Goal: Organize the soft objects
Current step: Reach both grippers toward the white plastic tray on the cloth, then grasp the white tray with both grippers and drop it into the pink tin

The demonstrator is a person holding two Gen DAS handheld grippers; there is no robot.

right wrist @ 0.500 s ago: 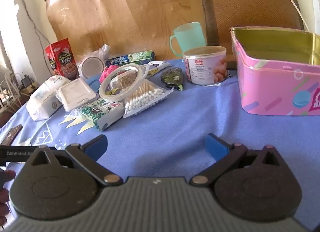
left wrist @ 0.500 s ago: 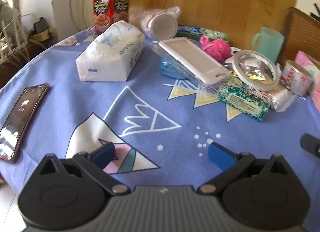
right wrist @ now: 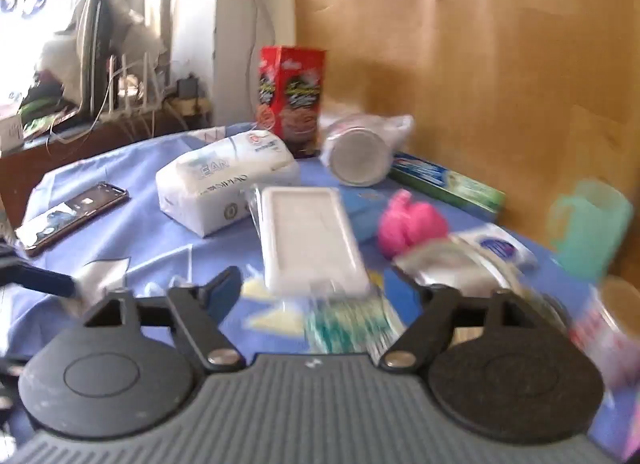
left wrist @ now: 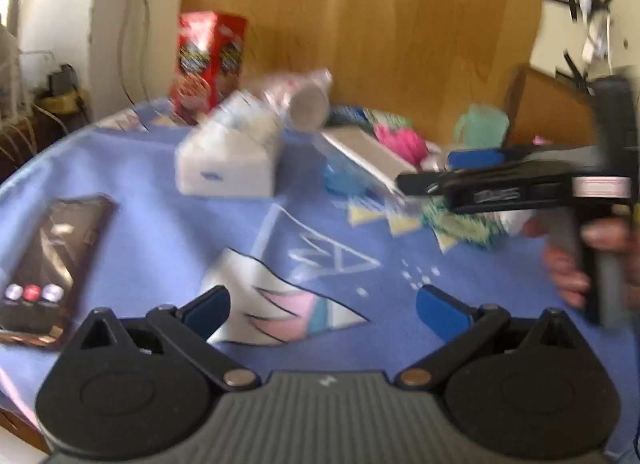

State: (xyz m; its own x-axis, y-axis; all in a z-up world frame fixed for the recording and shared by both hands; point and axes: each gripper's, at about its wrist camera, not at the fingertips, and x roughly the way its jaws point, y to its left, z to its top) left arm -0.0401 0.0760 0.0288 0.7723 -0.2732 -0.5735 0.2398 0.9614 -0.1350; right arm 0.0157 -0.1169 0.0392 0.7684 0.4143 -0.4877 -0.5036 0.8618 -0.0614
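With both grippers, left [left wrist: 322, 300] and right [right wrist: 332, 288], spread and holding nothing, you risk knocking the white case [right wrist: 310, 240] while reaching the pink puff [right wrist: 412, 223].

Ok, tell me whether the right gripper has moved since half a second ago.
Yes. The right gripper has swung left and forward: the red box, earlier far left in its view, is now near centre, and the gripper now crosses the left wrist view.

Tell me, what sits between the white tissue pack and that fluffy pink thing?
In the right wrist view, a white rectangular case in clear wrapping lies between the tissue pack and the pink fluffy object, with something blue under its far side.
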